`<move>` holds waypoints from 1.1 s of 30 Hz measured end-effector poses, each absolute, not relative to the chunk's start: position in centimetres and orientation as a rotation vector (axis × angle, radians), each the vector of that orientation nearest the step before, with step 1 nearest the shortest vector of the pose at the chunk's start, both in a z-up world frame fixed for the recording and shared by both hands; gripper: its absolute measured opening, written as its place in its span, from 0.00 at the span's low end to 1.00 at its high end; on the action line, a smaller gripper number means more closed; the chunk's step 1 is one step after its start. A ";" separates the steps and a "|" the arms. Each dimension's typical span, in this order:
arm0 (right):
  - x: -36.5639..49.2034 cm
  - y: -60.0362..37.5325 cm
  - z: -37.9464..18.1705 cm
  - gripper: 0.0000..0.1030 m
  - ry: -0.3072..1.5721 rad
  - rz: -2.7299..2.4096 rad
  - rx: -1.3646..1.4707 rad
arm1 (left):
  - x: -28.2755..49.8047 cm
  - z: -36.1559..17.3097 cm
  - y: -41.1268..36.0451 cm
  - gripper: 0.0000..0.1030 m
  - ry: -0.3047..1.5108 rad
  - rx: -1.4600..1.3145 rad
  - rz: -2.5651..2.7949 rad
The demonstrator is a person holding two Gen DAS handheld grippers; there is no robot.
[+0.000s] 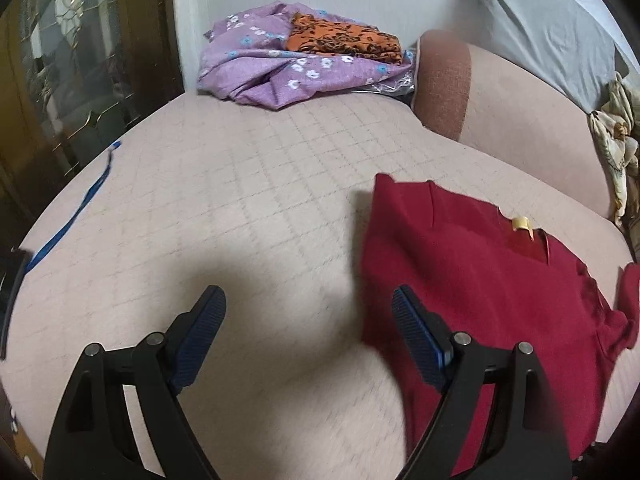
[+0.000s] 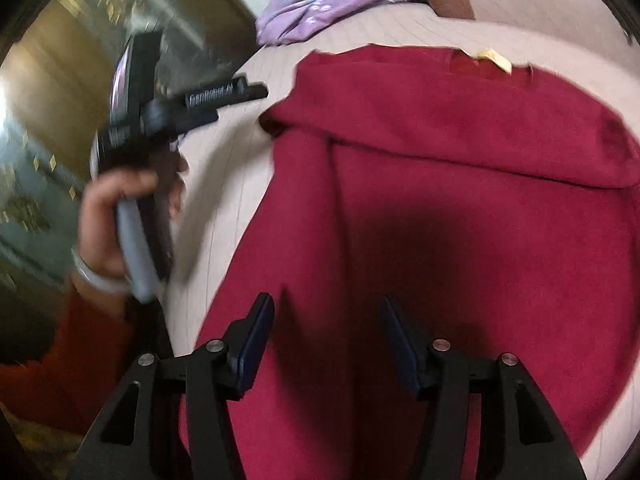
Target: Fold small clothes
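Black linkage arms and blue-padded fingers (image 1: 416,332) of the left gripper (image 1: 308,320) filled the bottom of its own view, jaws spread wide with nothing between them but the pale quilted bed cover (image 1: 240,184) below. Its right-hand finger overlapped the near edge of a dark red garment (image 1: 480,280), which lay spread on the cover to the right of this gripper; whether the pad touched the cloth could not be told. A yellowish tag (image 1: 521,224) showed at the garment's far edge. Well ahead of the gripper, against the white wall, sat a heap of purple flowered fabric (image 1: 280,68) with an orange and black patterned cloth (image 1: 344,40) on top. A blue strap (image 1: 76,208) lay on the cover far to its left, and a pink bolster (image 1: 500,104) ahead to its right.

Seen from the right wrist, the right gripper (image 2: 328,344) hung directly over the red garment (image 2: 460,160), jaws standing apart and holding nothing, its shadow dark on the cloth just ahead. One layer of the garment was folded across the far part. To this gripper's left, beyond the garment's edge, a hand (image 2: 108,216) in a red sleeve (image 2: 68,360) gripped the handle of the left gripper (image 2: 224,100), blurred in this view.
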State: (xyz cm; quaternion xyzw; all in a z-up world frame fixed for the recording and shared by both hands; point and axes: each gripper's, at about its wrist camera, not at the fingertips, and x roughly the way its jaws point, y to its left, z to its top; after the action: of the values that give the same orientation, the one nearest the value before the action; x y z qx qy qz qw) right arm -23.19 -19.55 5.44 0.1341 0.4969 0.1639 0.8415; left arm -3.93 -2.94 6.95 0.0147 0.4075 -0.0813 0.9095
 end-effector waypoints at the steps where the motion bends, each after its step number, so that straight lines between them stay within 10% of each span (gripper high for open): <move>1: -23.9 -18.9 6.0 0.58 1.028 0.345 0.260 | -4.4 7.2 -2.4 0.83 0.847 0.022 -0.167; 22: -26.0 -6.9 3.5 0.69 1.087 0.281 0.041 | -11.3 9.1 0.9 0.83 0.818 0.045 -0.190; 27: -25.5 -6.6 3.2 0.40 1.011 0.234 -0.078 | -11.8 10.3 2.5 0.83 0.794 0.020 -0.170; 29: -25.1 -7.2 3.4 0.10 1.027 0.254 -0.034 | -12.0 11.1 3.4 0.83 0.784 0.002 -0.159; 33: -25.3 -8.5 4.6 0.05 1.074 0.399 0.241 | -12.7 12.8 4.4 0.83 0.755 0.000 -0.147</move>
State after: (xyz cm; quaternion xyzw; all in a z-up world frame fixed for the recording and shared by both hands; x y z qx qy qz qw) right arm -25.33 -8.47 4.58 0.1139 0.5070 0.1883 0.8334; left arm -12.68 4.42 12.82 0.0002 0.3682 -0.0718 0.9270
